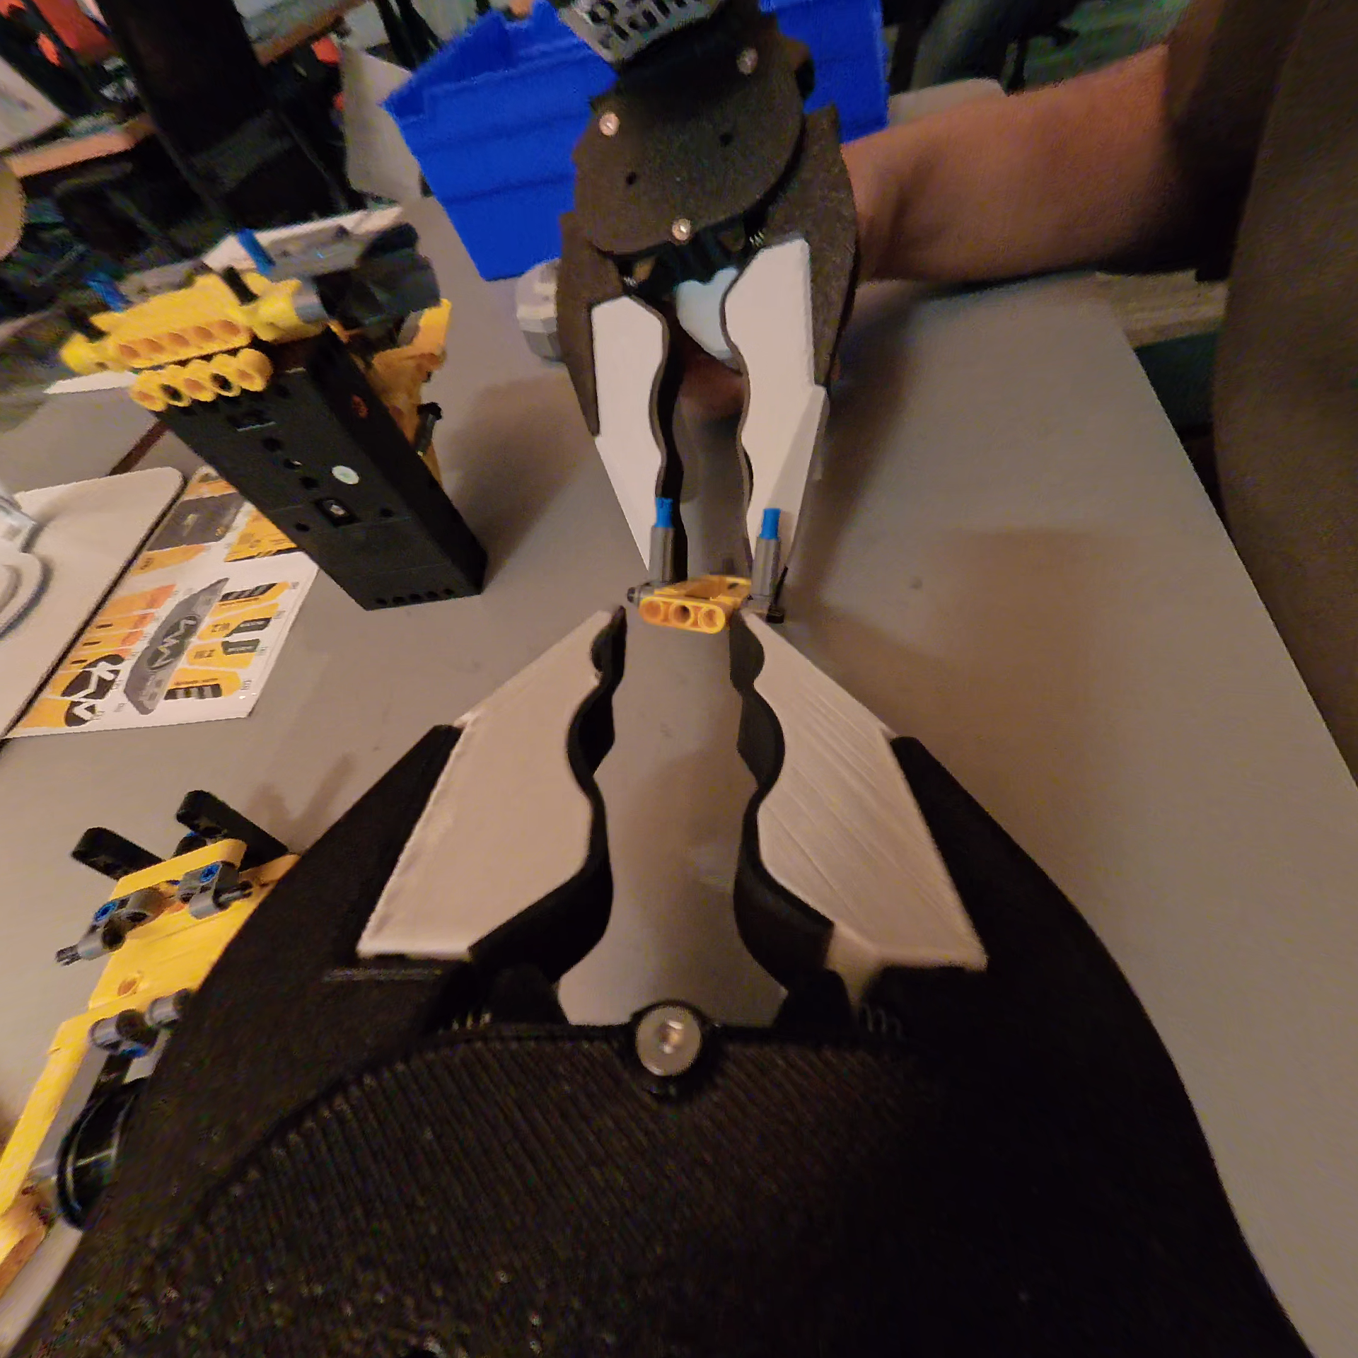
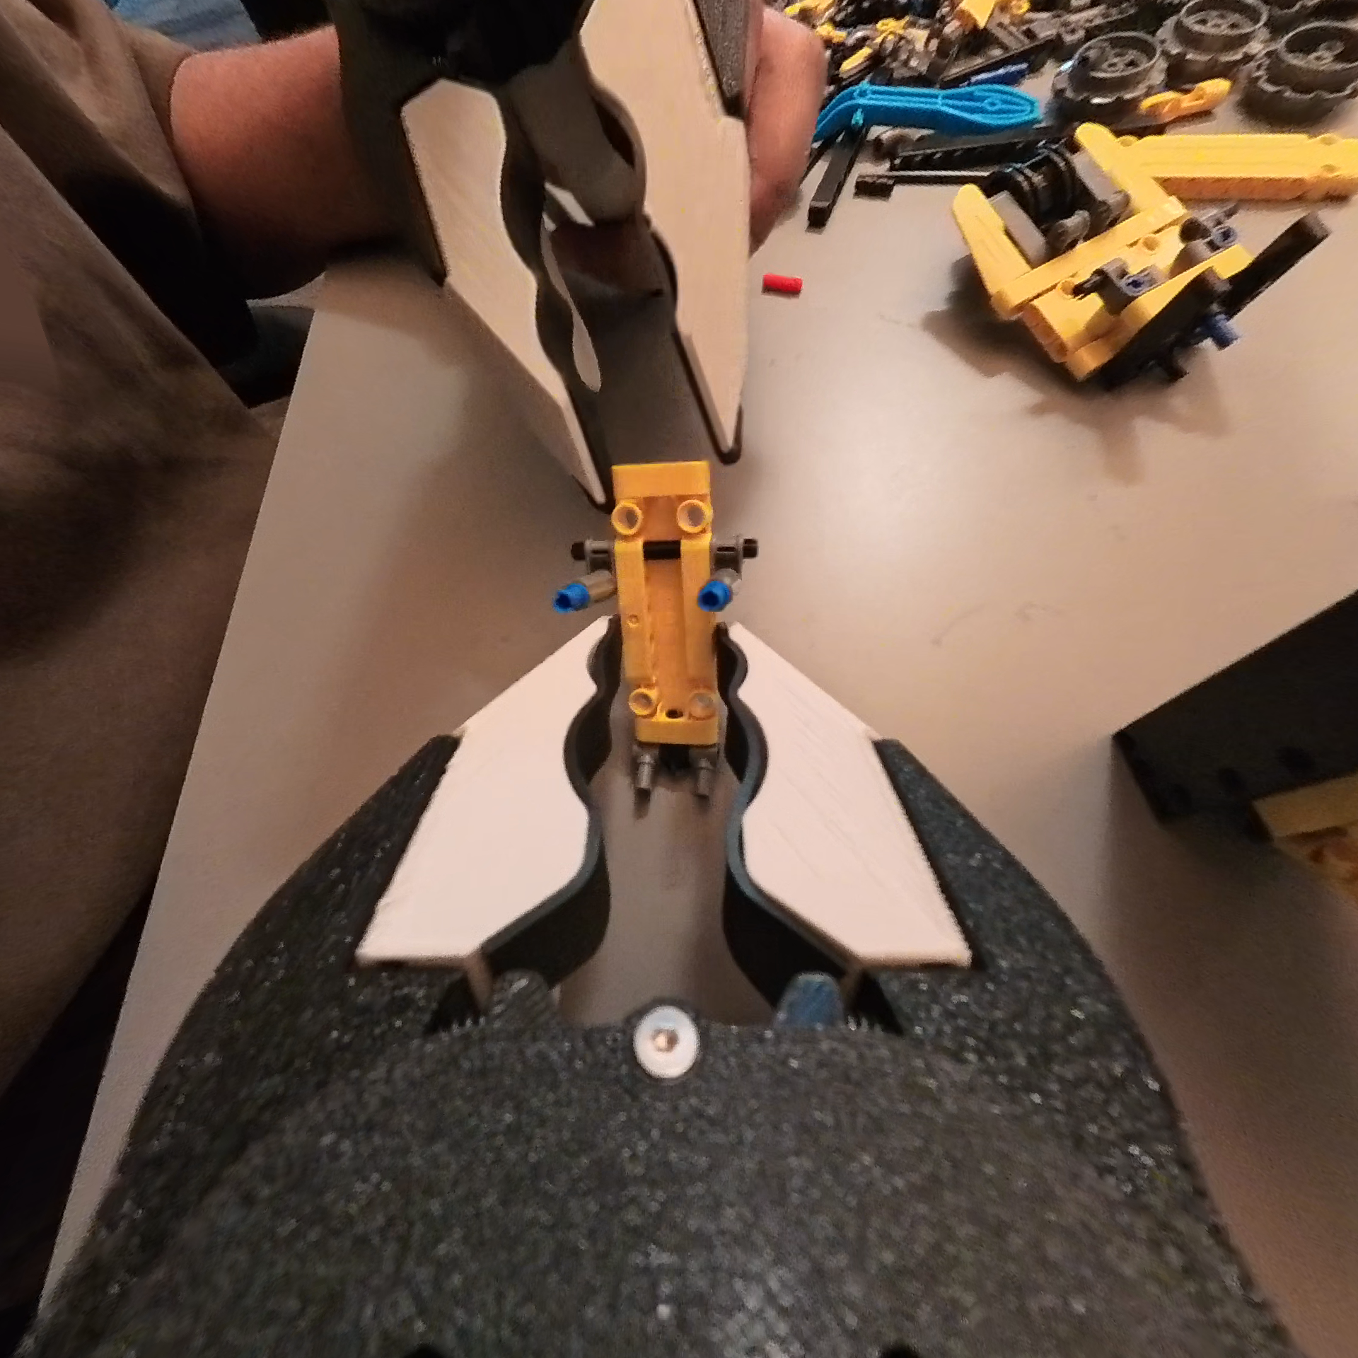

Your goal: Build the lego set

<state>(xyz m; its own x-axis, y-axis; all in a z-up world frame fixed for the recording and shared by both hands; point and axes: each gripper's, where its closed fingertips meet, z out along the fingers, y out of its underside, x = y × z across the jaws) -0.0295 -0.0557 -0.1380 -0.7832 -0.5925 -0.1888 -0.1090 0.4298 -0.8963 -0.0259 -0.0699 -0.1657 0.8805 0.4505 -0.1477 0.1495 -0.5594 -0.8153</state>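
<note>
A small yellow building-block assembly (image 2: 665,624), with grey pins tipped in blue (image 2: 569,599) and a black axle, sits between the fingers of my right gripper (image 2: 665,626), which is shut on it low over the grey table (image 2: 918,551). My left gripper (image 1: 676,621) faces it from the other side. Its jaws are open, and its fingertips (image 2: 599,496) stand either side of the assembly's far end (image 1: 691,604) with small gaps. In the left wrist view the right gripper (image 1: 716,580) comes down from above. A person's hand and forearm (image 1: 1029,184) are behind it.
At the left stand a black and yellow block build (image 1: 316,455), a sticker sheet (image 1: 184,632), a blue bin (image 1: 500,147) and a yellow sub-assembly (image 1: 147,955). The right wrist view shows another yellow build (image 2: 1102,242), tyres (image 2: 1212,44), a red pin (image 2: 781,284) and the table's edge (image 2: 242,588). The grippers are tip to tip, or close to it. From the left gripper's tips to the yellow build (image 2: 1102,242) is close to 15 cm. Look for it in the left wrist view (image 1: 166,976) too.
</note>
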